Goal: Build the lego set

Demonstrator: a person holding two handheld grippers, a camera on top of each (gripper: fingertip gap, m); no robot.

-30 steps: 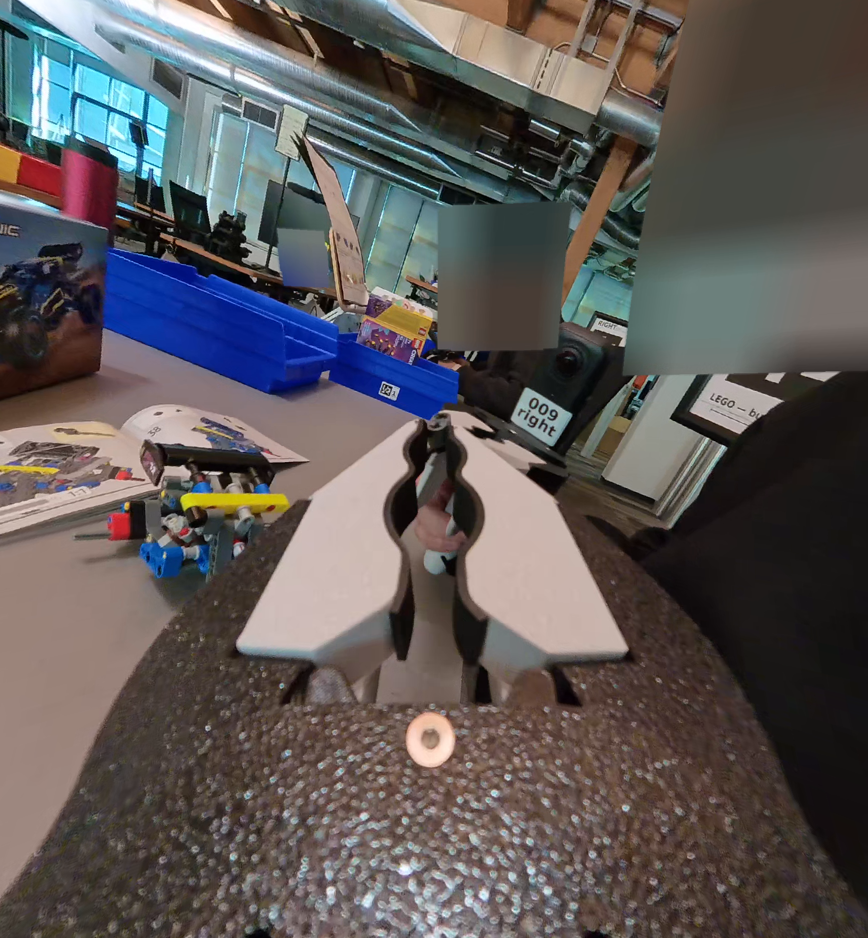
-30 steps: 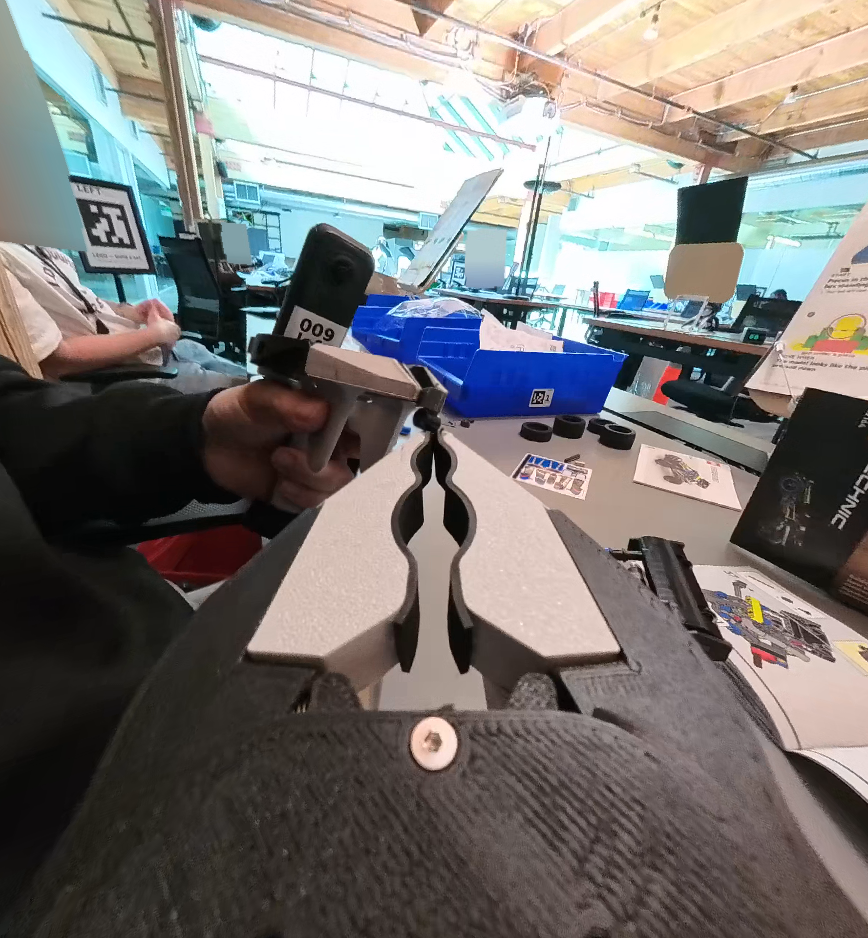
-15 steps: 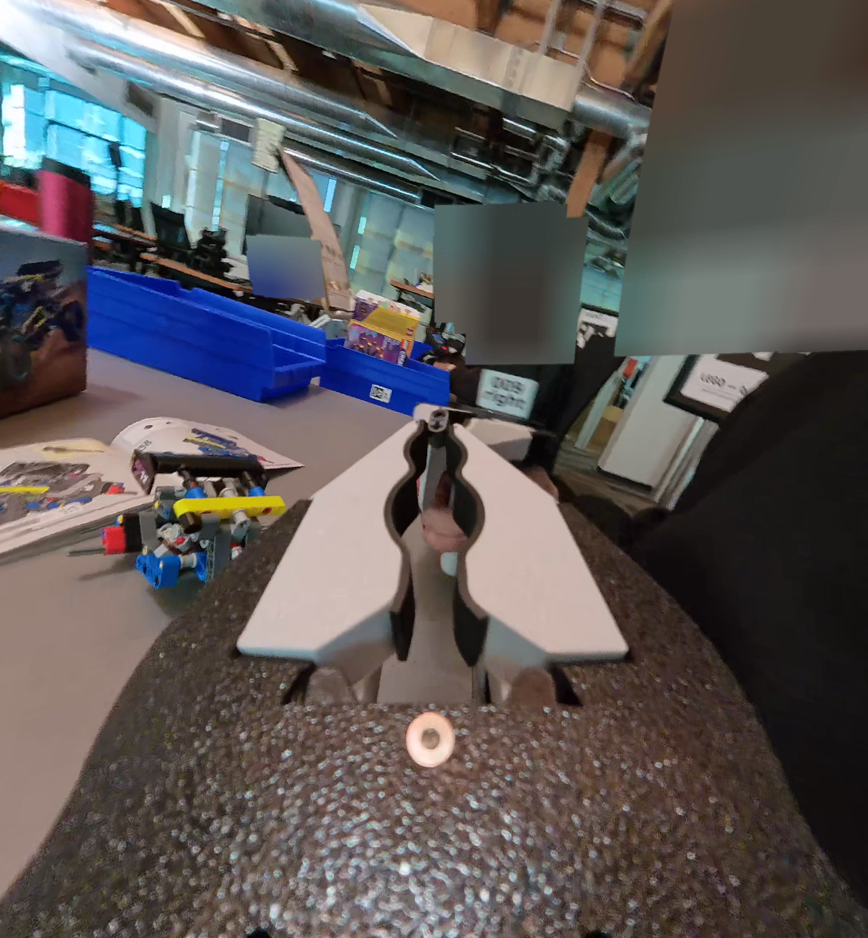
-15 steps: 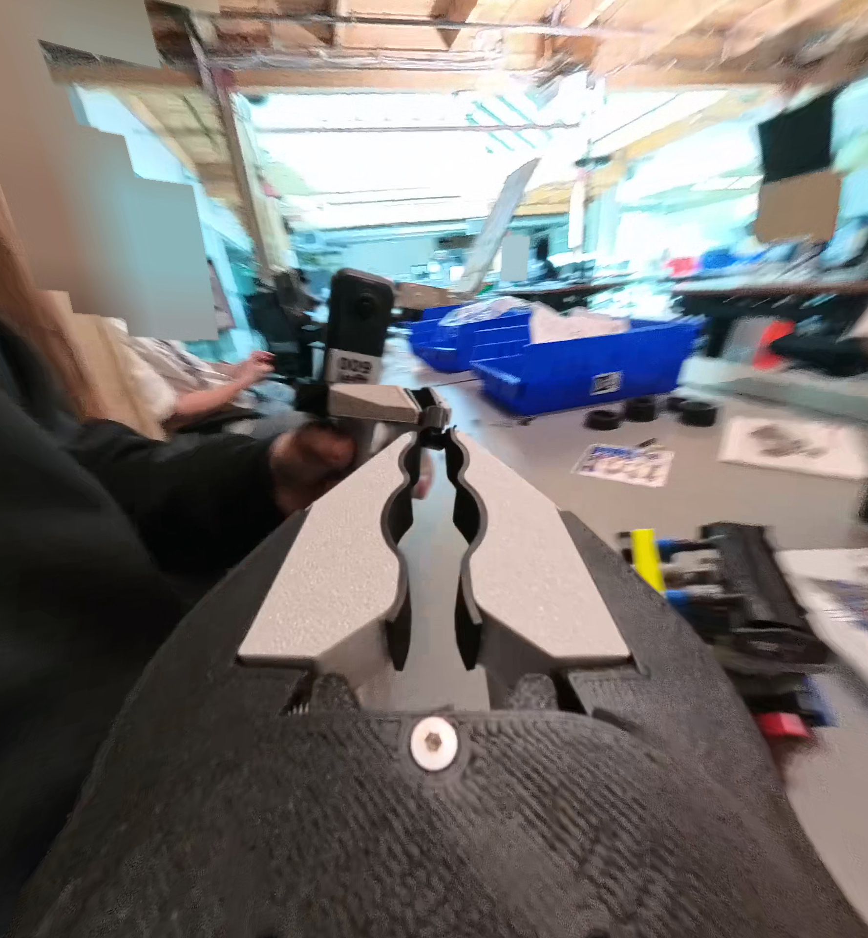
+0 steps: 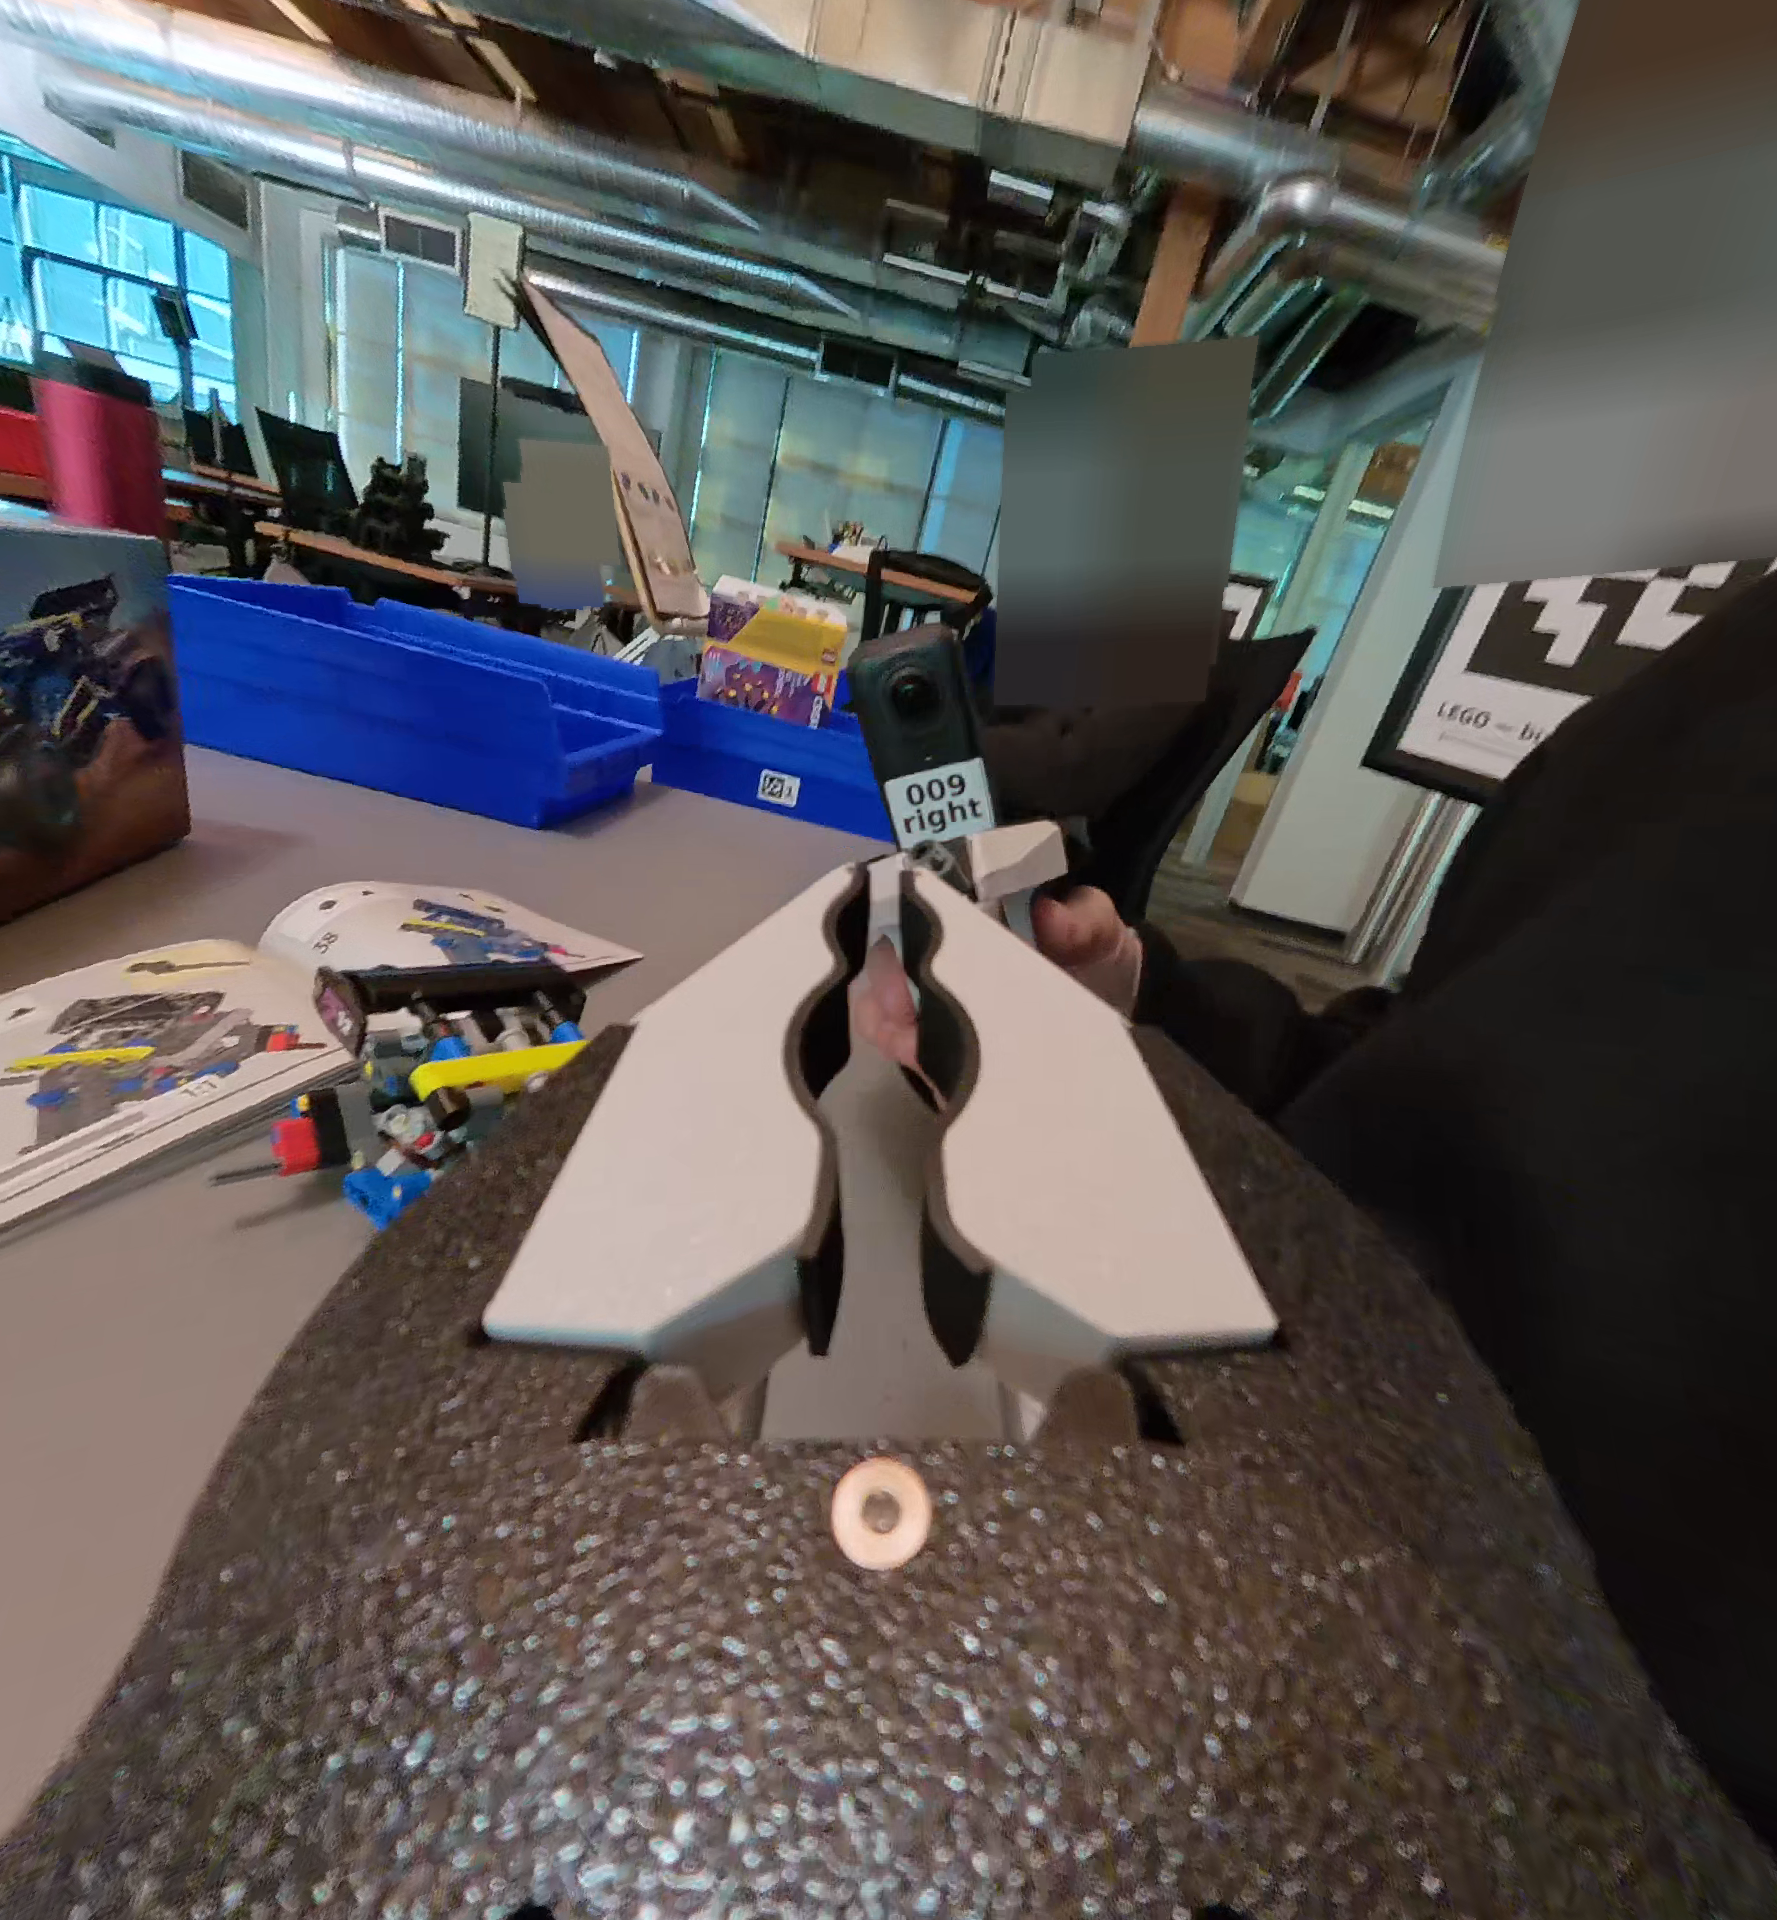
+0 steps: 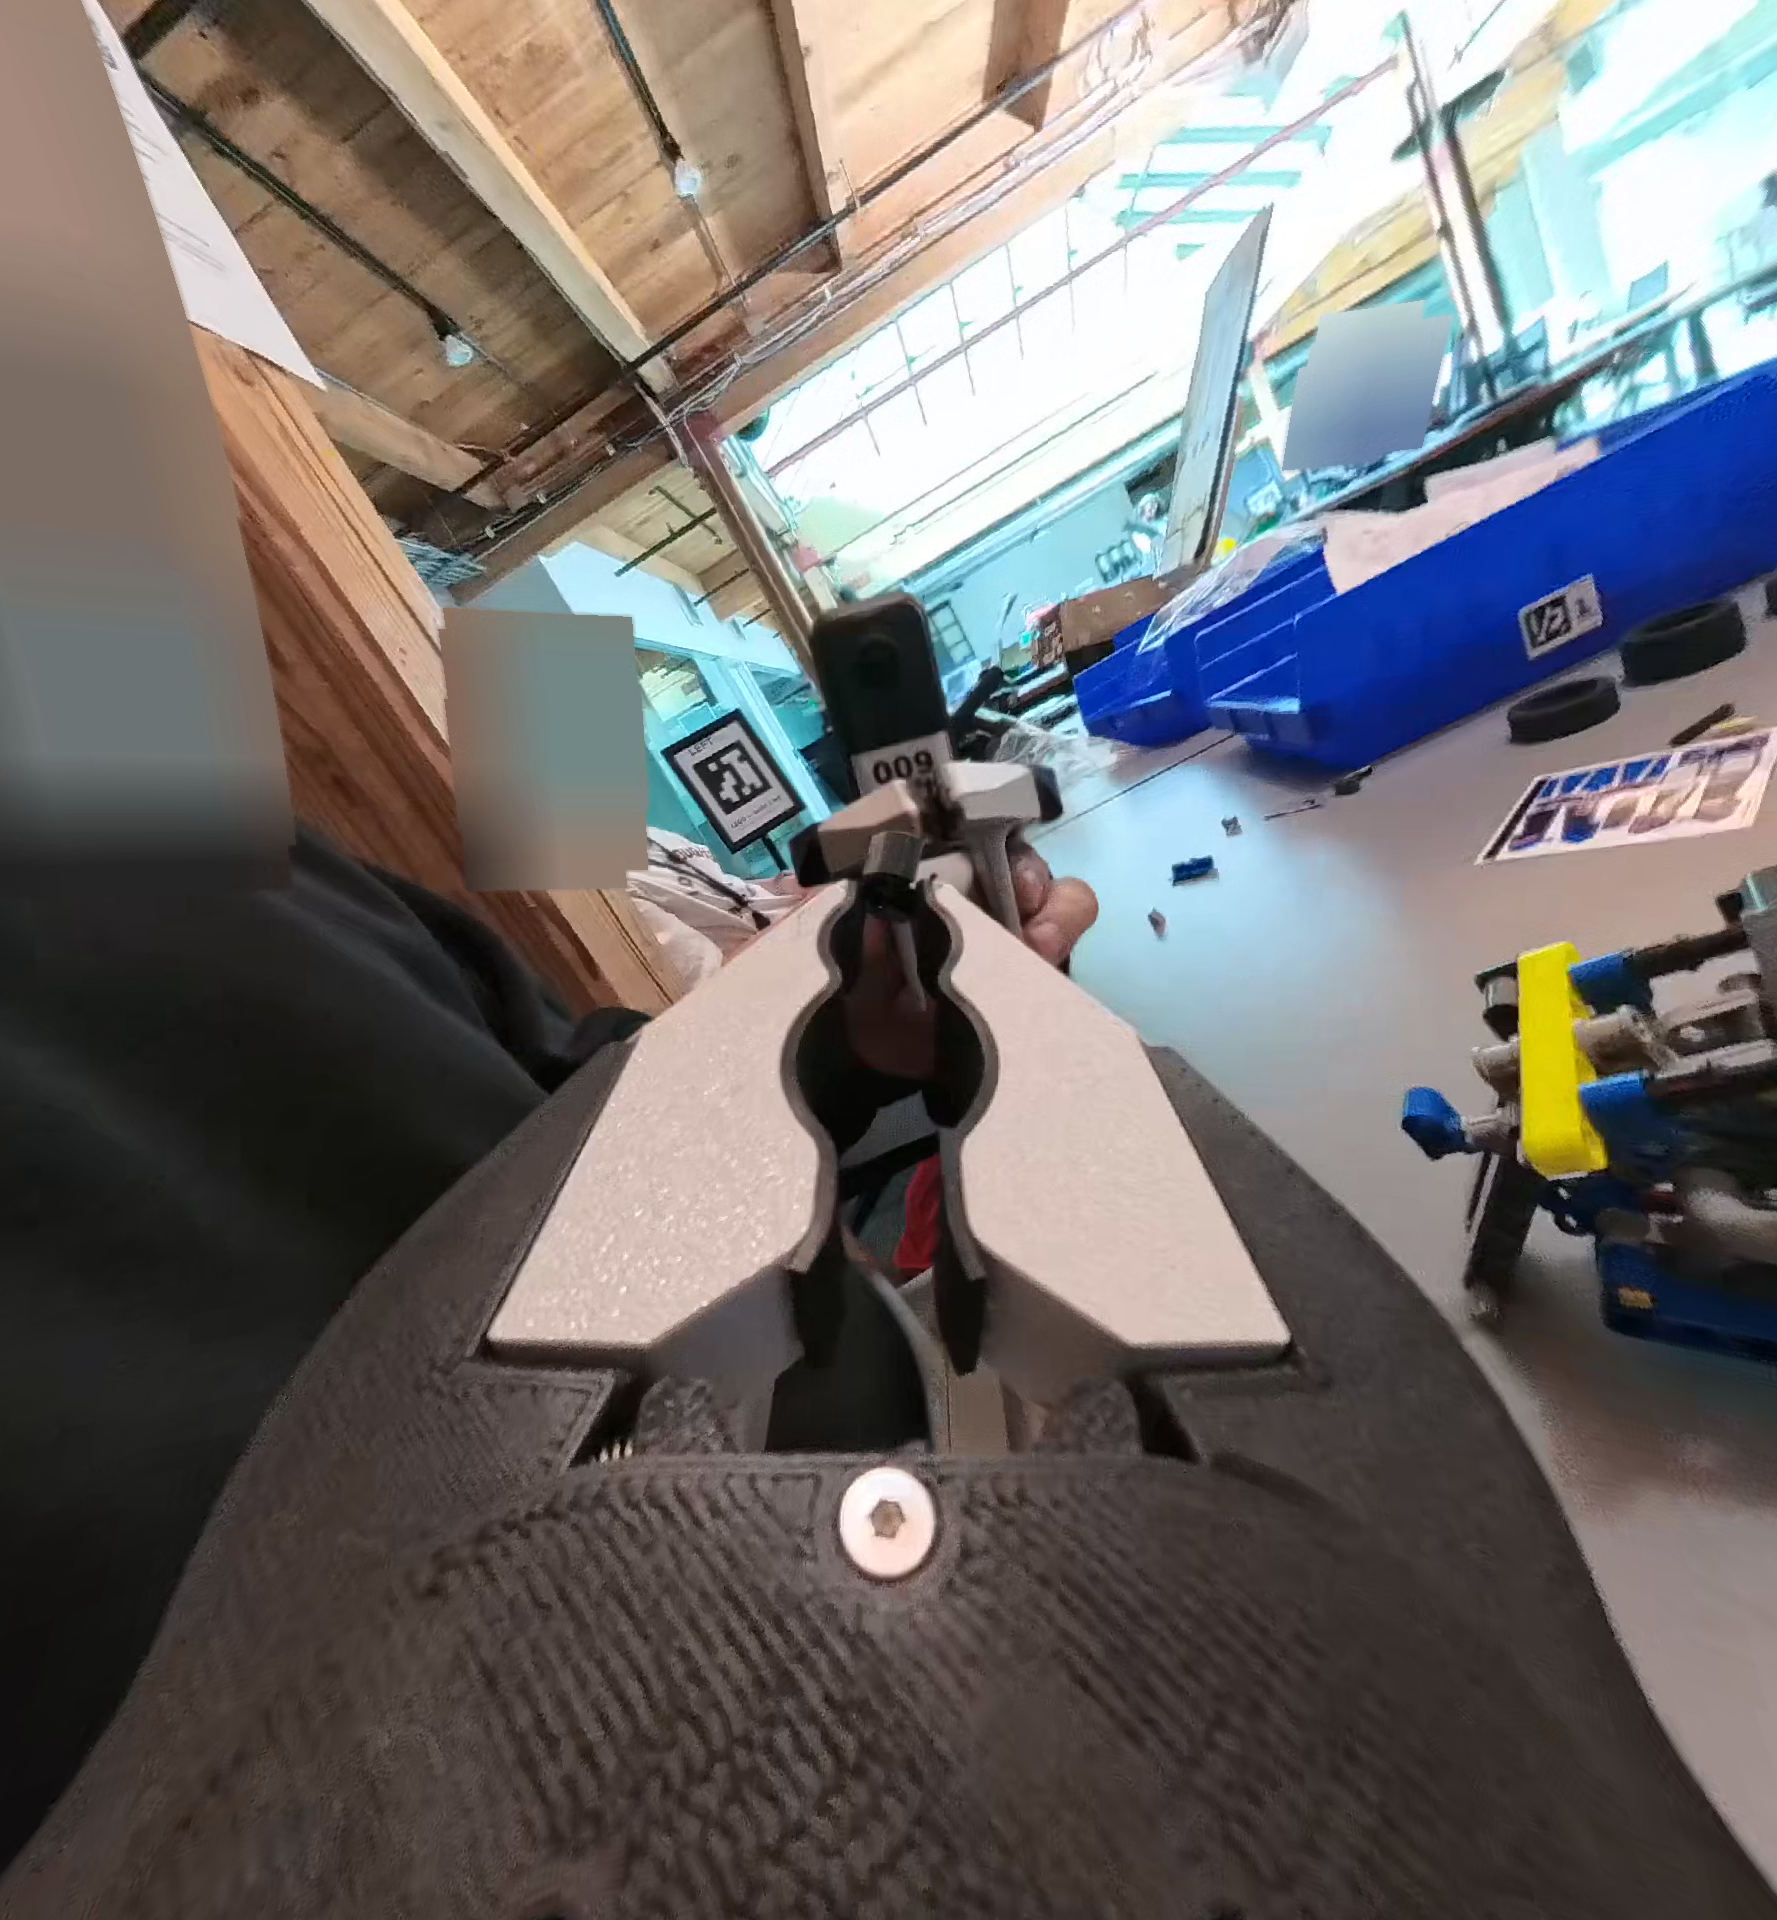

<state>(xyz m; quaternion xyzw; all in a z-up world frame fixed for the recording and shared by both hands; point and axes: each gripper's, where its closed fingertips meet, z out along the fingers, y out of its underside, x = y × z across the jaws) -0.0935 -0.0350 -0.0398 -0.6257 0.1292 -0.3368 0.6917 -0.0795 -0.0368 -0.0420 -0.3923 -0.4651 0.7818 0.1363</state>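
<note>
Tilted over since a moment ago, the right claw [image 6: 889,896] now meets the left claw [image 5: 886,878] tip to tip, off the bench [image 6: 1331,987] edge. The right claw pinches a small grey cylinder [image 6: 889,860]. The left is closed, with nothing plainly in it. Steady, level tips seem wise. A brick model [image 6: 1642,1101] sits at 3 o'clock, with bare bench between.

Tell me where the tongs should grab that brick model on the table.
Probably the yellow beam on the brick model: a straight, flat-sided bar, exposed along its near side. Come down from above, pads across its narrow width.
</note>
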